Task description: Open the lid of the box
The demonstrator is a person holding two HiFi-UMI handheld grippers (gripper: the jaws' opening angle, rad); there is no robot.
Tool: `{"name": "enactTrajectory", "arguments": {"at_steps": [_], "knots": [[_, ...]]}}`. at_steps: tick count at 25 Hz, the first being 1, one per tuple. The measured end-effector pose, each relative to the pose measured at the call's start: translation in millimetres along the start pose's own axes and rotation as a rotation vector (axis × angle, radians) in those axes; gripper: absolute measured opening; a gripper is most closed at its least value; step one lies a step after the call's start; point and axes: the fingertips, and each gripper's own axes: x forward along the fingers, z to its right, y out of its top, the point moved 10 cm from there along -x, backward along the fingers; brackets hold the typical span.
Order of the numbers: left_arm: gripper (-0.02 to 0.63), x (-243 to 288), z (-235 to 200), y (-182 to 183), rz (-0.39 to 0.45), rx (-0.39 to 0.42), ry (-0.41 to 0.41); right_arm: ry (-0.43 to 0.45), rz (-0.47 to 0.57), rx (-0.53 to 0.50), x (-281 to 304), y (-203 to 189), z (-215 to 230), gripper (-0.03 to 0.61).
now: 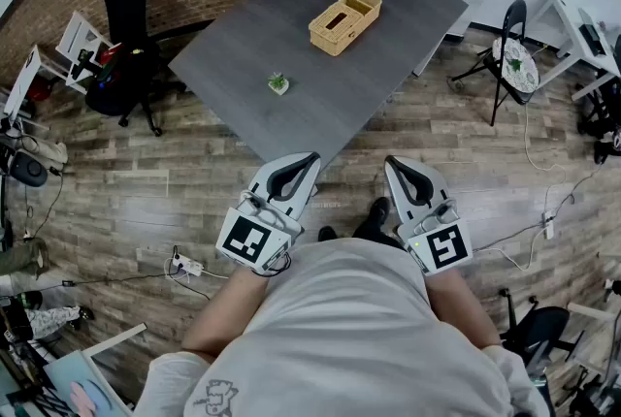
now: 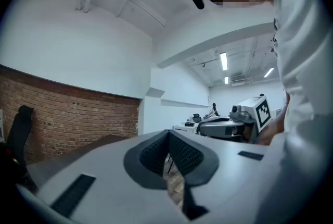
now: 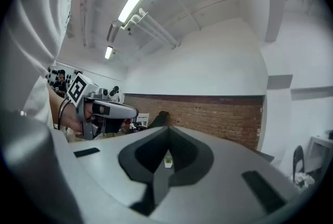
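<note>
A woven tan box [image 1: 344,20] with a slotted lid lies on the far half of the dark grey table [image 1: 398,47]; its lid is down. Both grippers are held close to the person's body, well short of the table's near corner. The left gripper [image 1: 309,159] points toward the table with its jaws together and nothing between them. The right gripper [image 1: 391,163] is likewise shut and empty. In the left gripper view the jaw tips [image 2: 168,134] meet, and the right gripper [image 2: 229,126] shows beside them. In the right gripper view the closed jaws [image 3: 167,137] aim at the table.
A small potted plant [image 1: 278,83] stands on the table nearer to me than the box, also seen as a tiny potted plant [image 3: 168,159]. A black office chair [image 1: 124,27] is at the left, a folding chair [image 1: 509,56] at the right. A power strip [image 1: 187,264] lies on the wooden floor.
</note>
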Motion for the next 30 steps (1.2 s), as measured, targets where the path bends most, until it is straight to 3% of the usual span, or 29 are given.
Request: {"name": "enactTrajectory", "arguments": {"at_steps": [26, 30], "knots": [[0.011, 65, -1, -17, -0.053, -0.035, -0.005, 0.082, -0.060, 0.048, 20, -28, 55, 0.006], [0.011, 84, -2, -26, -0.070, -0.054, -0.001, 0.086, -0.068, 0.096, 23, -38, 72, 0.006]]}}
